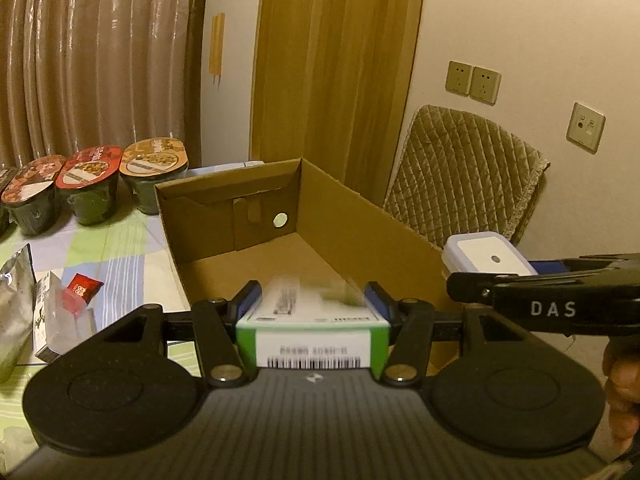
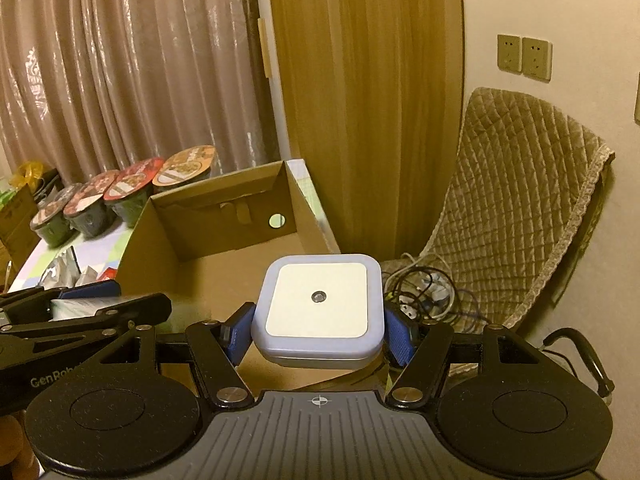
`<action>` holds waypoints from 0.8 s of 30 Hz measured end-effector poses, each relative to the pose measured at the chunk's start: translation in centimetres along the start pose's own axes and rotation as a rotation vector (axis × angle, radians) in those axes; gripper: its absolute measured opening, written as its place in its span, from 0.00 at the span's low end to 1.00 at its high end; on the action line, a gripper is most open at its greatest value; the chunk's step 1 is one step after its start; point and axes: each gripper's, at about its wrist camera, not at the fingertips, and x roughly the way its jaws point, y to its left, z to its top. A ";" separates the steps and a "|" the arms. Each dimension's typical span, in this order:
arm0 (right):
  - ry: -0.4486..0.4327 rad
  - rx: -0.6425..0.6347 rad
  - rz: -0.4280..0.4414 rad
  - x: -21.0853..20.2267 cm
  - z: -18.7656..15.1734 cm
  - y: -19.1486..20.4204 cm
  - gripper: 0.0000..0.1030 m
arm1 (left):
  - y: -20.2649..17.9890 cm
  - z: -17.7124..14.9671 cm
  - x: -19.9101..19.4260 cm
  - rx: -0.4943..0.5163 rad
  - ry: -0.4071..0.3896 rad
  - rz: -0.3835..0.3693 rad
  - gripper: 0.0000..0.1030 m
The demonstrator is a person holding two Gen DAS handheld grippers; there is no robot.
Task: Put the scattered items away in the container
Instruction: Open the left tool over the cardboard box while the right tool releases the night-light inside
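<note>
At the far left of your left wrist view, foil packets (image 1: 16, 300) and a small red sachet (image 1: 84, 286) lay on the checked tablecloth (image 1: 120, 248), with 3 lidded noodle cups (image 1: 92, 182) lined up behind them in front of the curtain (image 1: 92, 52). Moving right, the open cardboard box (image 1: 340, 216) stood on the table, its floor bare where it showed. Your left gripper (image 1: 314, 300) was clamped on a green and white carton (image 1: 316, 320), its blue pads (image 1: 250, 298) pressed to both sides, the carton held at the near edge of the box. Further right, your right gripper (image 2: 320, 330) came in from the side, closed around a white square night light (image 2: 320, 300); in the right wrist view its pads (image 2: 240, 334) gripped the light's 2 sides, and the light hung above the near right corner of the box. Past the box, a quilted chair (image 2: 516, 204) stood against the wall with a tangle of cables (image 2: 424, 292) on its seat, and 2 wall sockets (image 2: 524, 58) sat above it
</note>
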 end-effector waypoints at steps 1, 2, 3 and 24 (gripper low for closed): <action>0.001 -0.002 0.002 0.0 0.0 0.0 0.67 | 0.1 0.0 0.0 -0.003 0.000 0.003 0.50; 0.001 -0.003 0.004 0.1 0.1 0.1 0.67 | 0.3 0.0 -0.1 -0.008 -0.002 0.009 0.50; 0.002 -0.004 0.007 0.1 0.1 0.2 0.67 | 0.5 -0.1 -0.3 -0.010 -0.003 0.012 0.50; 0.044 -0.058 0.082 1.7 -0.7 2.7 0.67 | 4.5 -1.7 -4.9 -0.080 -0.022 0.081 0.50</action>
